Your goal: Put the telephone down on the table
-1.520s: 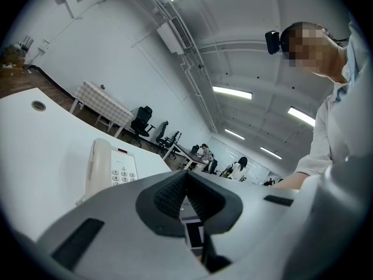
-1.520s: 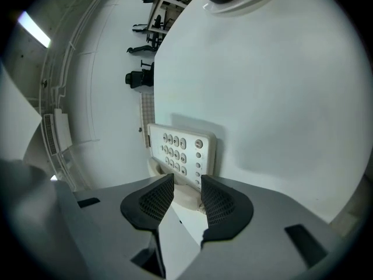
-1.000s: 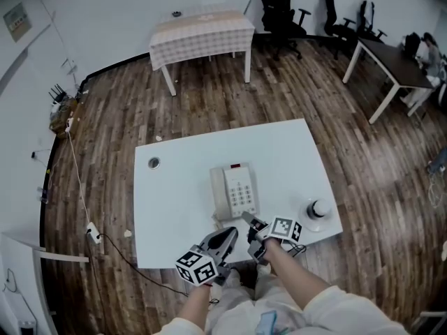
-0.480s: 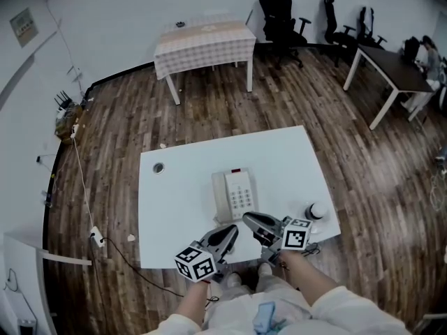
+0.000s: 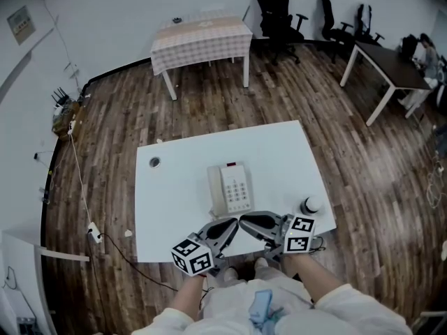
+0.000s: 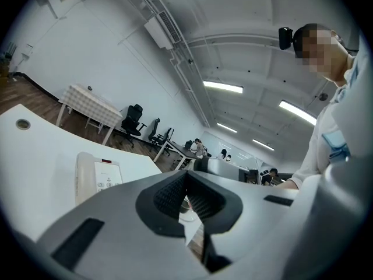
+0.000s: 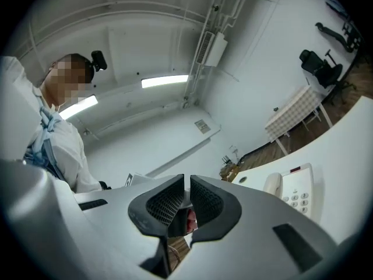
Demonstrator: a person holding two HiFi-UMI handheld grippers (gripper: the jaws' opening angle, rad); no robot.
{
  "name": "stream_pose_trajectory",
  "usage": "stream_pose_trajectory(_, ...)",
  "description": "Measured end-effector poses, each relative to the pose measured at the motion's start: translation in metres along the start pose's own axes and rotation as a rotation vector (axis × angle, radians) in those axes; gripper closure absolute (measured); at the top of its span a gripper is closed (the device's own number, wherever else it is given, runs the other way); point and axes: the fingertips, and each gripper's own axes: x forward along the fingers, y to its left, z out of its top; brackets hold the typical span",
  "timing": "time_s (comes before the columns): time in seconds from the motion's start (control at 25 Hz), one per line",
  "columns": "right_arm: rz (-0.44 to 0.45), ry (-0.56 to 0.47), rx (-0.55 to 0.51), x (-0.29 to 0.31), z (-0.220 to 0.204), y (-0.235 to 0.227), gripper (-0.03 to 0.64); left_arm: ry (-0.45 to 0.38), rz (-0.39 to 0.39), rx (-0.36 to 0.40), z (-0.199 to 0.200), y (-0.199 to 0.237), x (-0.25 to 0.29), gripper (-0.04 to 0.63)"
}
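Observation:
The cream telephone (image 5: 230, 189) lies flat on the white table (image 5: 174, 208) with its handset in the cradle; it also shows as the telephone (image 6: 96, 177) and the telephone (image 7: 294, 191) in the two gripper views. Both grippers hover over the table's near edge, just short of the phone and apart from it, their tips pointing at each other. My left gripper (image 5: 234, 223) (image 6: 185, 177) is shut and holds nothing. On my right gripper (image 5: 242, 220) (image 7: 187, 182) the jaws stand together with only a thin slit, nothing between them.
A small white round object with a dark top (image 5: 310, 205) stands near the table's right front corner. A cable hole (image 5: 154, 162) sits at the table's far left. Beyond are a checkered table (image 5: 202, 37), office chairs (image 5: 279, 9) and a brown table (image 5: 387, 65).
My right gripper drew back from the phone's near corner toward the table edge, turned leftward, and its jaws came together. The left gripper barely shifted. The phone stayed in place.

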Motion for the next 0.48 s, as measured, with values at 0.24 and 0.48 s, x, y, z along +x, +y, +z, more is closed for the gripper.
stream_pose_trajectory(0.24, 0.009, 0.047, -0.177, -0.004, 0.008, 0.016, 0.563, 0.000, -0.018, 0.070, 0.008, -0.015, 0.001, 0.595)
stream_pose_trajectory(0.48, 0.037, 0.064, -0.298, -0.004, 0.023, 0.035, 0.563, -0.023, -0.037, 0.122, 0.021, -0.027, 0.006, 0.595)
